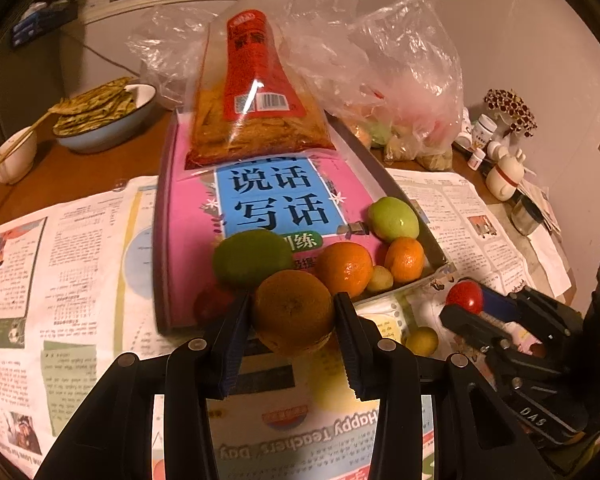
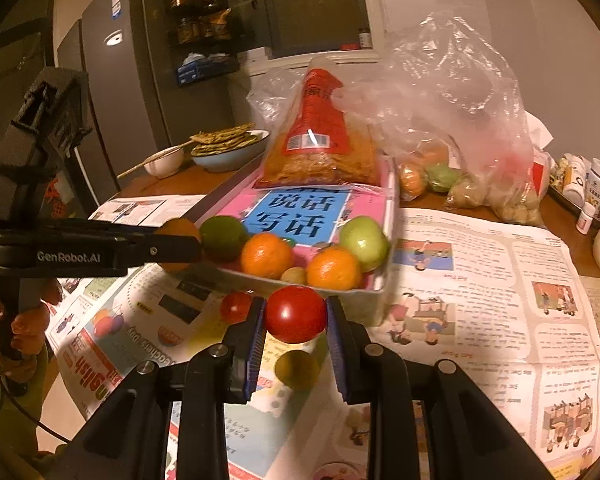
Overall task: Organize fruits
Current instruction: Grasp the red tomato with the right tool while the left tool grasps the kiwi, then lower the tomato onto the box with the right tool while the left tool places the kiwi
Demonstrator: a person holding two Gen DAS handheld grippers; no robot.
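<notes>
In the left wrist view my left gripper point(image 1: 293, 309) is shut on a brownish orange point(image 1: 293, 314), held just in front of the shallow box point(image 1: 436, 248). In the box, on a pink book, lie a lime point(image 1: 252, 258), two oranges point(image 1: 344, 268), a green apple point(image 1: 393, 218) and a small yellowish fruit point(image 1: 380, 279). My right gripper point(image 2: 295, 308) is shut on a red tomato point(image 2: 295, 314), lifted above the newspaper near the box's front edge point(image 2: 340, 296). Below it lie a small tomato point(image 2: 236, 307) and a yellow-green fruit point(image 2: 298, 370). The left gripper point(image 2: 178, 245) shows at the left.
A red snack bag point(image 1: 256, 96) leans in the back of the box. Behind it sits a clear plastic bag of fruit point(image 1: 404, 92). A bowl of flatbreads point(image 1: 104, 120) and a small bowl with chopsticks point(image 1: 14, 158) stand back left; bottles and a figurine point(image 1: 504, 176) back right.
</notes>
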